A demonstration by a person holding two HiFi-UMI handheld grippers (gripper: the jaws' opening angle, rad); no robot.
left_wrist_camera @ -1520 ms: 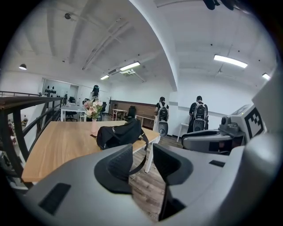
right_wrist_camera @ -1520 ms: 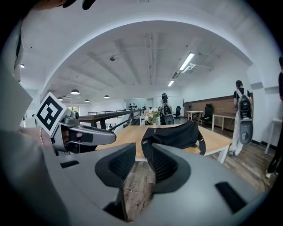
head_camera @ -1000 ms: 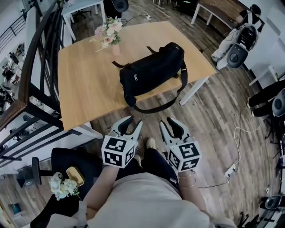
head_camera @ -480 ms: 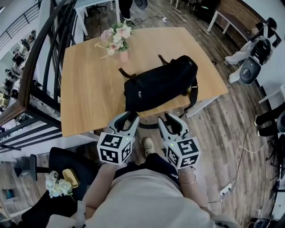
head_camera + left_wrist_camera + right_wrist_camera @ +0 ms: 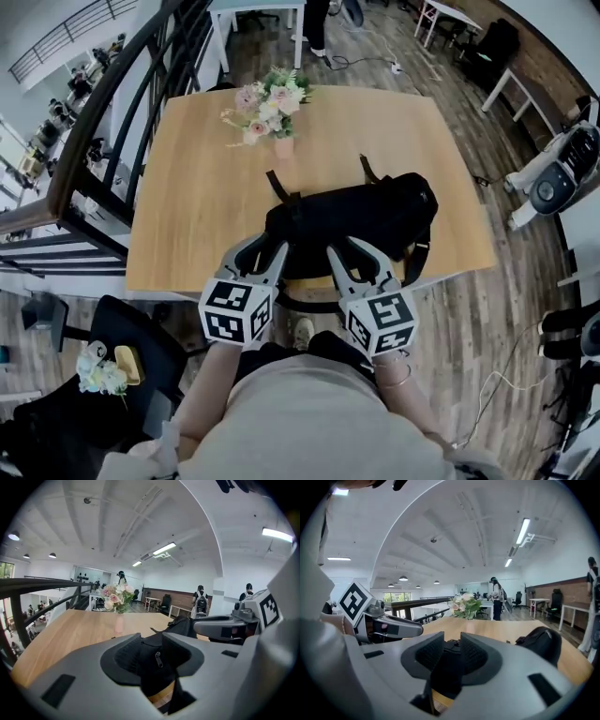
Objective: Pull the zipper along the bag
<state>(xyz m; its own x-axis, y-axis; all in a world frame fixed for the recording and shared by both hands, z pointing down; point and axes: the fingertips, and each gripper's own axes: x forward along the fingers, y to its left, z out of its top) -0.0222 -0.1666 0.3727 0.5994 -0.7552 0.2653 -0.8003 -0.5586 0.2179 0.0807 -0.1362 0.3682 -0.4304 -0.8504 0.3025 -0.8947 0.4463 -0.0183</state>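
A black duffel bag (image 5: pixel 366 217) lies on the wooden table (image 5: pixel 197 197) near its front edge, with its strap hanging over the edge. My left gripper (image 5: pixel 265 251) is open just in front of the bag's left end, touching nothing. In the left gripper view a small zipper pull (image 5: pixel 159 659) on the bag (image 5: pixel 180 625) shows through the gap of the left gripper (image 5: pixel 152 651). My right gripper (image 5: pixel 352 251) is also open, at the bag's front middle. The right gripper (image 5: pixel 452 653) frames the bag (image 5: pixel 541 644) beyond its jaws, with nothing between the pads.
A pink vase of flowers (image 5: pixel 272 103) stands on the table behind the bag. A dark railing (image 5: pixel 103 141) runs along the left. A black chair with a flower bunch (image 5: pixel 98 375) sits lower left. A white robot (image 5: pixel 562 178) stands at the right.
Both grippers have moved forward from over the floor to the table's front edge, right at the bag. The table and bag now sit closer and more centred in the head view.
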